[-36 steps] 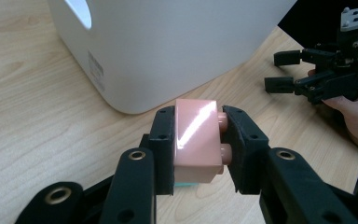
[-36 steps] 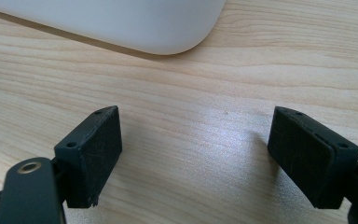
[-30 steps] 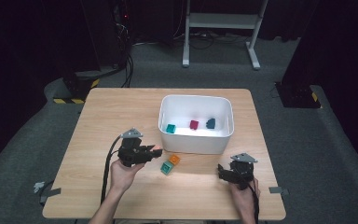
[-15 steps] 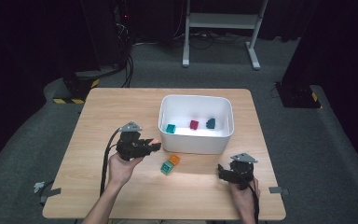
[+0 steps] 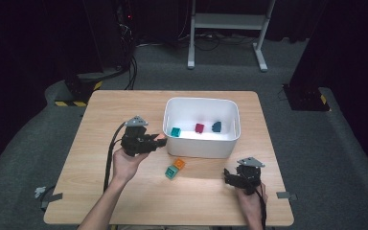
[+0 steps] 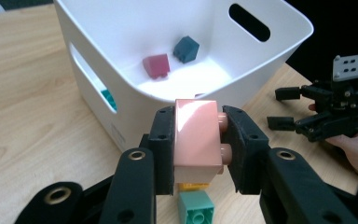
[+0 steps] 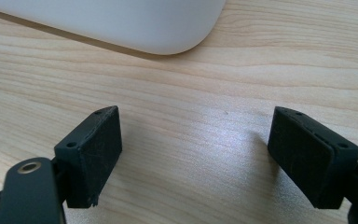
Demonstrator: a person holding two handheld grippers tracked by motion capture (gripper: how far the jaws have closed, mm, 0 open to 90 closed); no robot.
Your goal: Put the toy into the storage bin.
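Pink block: glossy, two side studs, clamped in left gripper.

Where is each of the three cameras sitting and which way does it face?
High view: above the person's side, looking forward and down at the table, both forearms entering from the bottom.
Left gripper view: on the left gripper, facing the white bin, jaws clamping a pink brick.
Right gripper view: on the right gripper, facing tabletop.
Shared: the bin.
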